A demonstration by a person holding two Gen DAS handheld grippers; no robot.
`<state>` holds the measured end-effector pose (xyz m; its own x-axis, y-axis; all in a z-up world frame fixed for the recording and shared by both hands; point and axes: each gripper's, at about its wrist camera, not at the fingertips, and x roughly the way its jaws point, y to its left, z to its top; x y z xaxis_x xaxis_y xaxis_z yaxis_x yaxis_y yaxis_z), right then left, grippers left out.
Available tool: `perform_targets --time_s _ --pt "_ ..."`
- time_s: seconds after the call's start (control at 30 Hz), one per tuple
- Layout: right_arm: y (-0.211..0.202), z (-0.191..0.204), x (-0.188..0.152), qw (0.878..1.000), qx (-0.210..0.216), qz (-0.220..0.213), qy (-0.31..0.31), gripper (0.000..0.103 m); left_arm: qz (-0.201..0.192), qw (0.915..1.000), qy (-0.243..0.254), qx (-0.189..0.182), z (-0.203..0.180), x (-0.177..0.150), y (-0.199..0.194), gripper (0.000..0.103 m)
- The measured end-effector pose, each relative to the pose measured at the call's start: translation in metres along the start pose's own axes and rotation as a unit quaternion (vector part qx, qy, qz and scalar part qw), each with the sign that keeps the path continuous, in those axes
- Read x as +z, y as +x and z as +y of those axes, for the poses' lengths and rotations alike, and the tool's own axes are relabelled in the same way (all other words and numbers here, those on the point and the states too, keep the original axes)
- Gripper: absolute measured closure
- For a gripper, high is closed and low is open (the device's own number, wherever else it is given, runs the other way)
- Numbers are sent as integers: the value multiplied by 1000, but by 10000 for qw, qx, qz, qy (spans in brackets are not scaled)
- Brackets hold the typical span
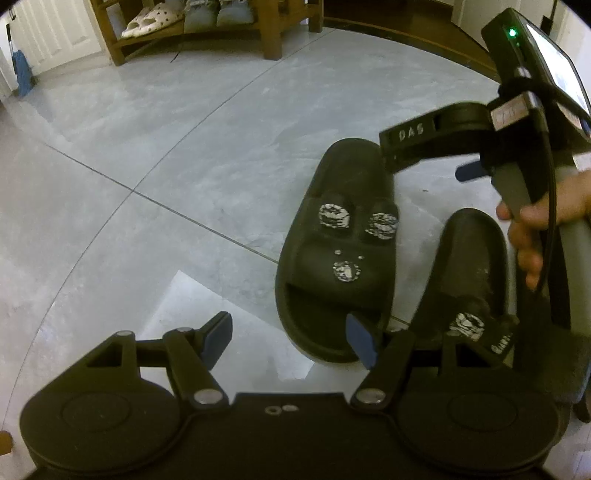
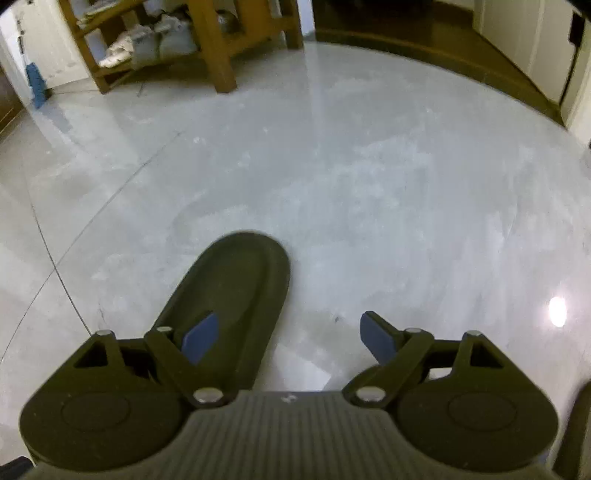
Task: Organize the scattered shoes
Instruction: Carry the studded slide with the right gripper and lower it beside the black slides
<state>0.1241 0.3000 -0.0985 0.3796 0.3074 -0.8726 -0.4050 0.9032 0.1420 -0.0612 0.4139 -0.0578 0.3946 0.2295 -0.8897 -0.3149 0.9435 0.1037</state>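
Note:
Two black slippers with silver charms lie on the pale tiled floor. In the left wrist view the left slipper (image 1: 340, 251) is just ahead of my open left gripper (image 1: 291, 339), whose right fingertip overlaps its toe end. The second slipper (image 1: 472, 280) lies to its right, beside the hand-held right gripper body (image 1: 517, 122). In the right wrist view my right gripper (image 2: 291, 339) is open, with its left finger above the heel end of a black slipper (image 2: 236, 288). Neither gripper holds anything.
A wooden shoe rack (image 1: 207, 26) stands at the far side with light slippers (image 1: 147, 20) and grey shoes (image 1: 218, 13) on its low shelf; it also shows in the right wrist view (image 2: 207, 40). A blue object (image 1: 24, 72) leans by the left wall.

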Motion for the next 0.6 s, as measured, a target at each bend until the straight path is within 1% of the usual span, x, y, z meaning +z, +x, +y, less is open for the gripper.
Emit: perform_targets --time_s 0.07,0.17,0.23,0.3,0.37,0.47,0.57,0.6 --pt "1 11 -7 9996 -203 178 -123 17 22 10000 24 -36 2 3 4 35" --pt "0 15 -15 9984 -364 285 -334 17 63 9999 148 -36 3 7 8 35" --pt "-4 16 -18 9980 -419 366 -308 17 59 9998 182 -2 4 9 13 35" --pt "-4 12 -17 9973 -427 584 -121 17 51 9998 194 32 5 11 17 35" --pt "-6 10 -22 9959 -391 810 36 17 0 10000 42 77 12 16 22 35" --pt "-13 17 -37 9956 -403 806 -239 17 -106 9998 -123 124 20 23 23 35" --pt "-16 21 -49 9942 -293 976 -350 17 -185 9995 -155 183 26 27 21 35" --pt "-16 22 -53 9931 -230 1095 -349 17 -185 9995 -136 225 27 28 21 35"
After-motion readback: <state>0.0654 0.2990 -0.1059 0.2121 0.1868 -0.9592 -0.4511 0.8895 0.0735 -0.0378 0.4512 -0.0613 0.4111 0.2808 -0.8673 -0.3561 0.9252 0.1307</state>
